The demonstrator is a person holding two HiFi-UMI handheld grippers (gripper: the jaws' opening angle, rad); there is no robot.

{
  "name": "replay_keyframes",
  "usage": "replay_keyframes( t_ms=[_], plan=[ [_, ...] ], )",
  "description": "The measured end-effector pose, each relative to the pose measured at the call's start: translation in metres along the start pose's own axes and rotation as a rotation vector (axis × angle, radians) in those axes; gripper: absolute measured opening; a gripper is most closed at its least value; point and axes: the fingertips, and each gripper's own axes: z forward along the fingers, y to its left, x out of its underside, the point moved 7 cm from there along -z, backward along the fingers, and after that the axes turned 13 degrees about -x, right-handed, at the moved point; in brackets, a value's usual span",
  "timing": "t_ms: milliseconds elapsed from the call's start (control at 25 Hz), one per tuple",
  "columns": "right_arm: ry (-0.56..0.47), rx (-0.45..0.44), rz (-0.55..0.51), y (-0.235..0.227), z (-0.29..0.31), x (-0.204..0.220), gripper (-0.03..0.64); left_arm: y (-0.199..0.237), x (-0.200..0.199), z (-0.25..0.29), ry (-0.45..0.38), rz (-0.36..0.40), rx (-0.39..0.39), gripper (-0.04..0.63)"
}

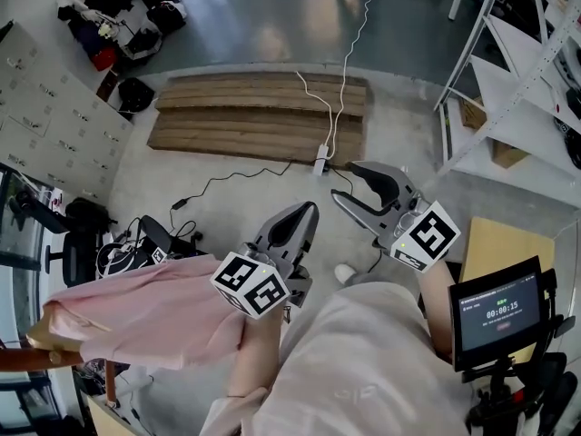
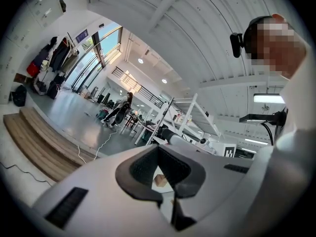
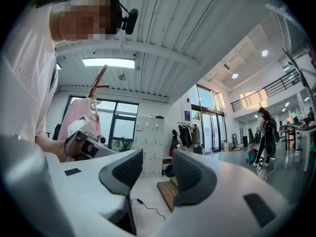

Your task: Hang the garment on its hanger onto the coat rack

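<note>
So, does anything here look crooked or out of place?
The pink garment at the left looks bunched, and its wooden hanger pokes up at a slant in the right gripper view. Neither gripper holds it: the left gripper is shut on nothing, the right gripper open. White cables trail loose over the wooden planks.

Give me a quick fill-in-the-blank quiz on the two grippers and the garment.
The white right gripper has jaws that are ___ (open/shut).
The white left gripper has jaws that are ___ (open/shut).
The soft cloth garment beside the left gripper is ___ in colour.
Missing words: open; shut; pink.
</note>
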Motion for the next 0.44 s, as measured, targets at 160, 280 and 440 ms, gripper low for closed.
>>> replay_keyframes(
  t_ms=[160, 280, 440],
  plan=[
    [0.001, -0.005, 0.006, 0.0022, 0.0018, 0.0014, 0.195, 0.0015, 0.0002, -0.0027, -0.001, -0.008, -0.012, 0.005],
    [0.0, -0.008, 0.011, 0.0033, 0.0033, 0.002, 0.195, 0.0018, -0.0011, -0.0041, -0.005, -0.013, -0.011, 0.005],
    [0.0, -0.013, 0.019, 0.0039, 0.003, 0.0061, 0.195, 0.0001, -0.0016, -0.0035, -0.009, -0.004, -0.006, 0.006]
  ],
)
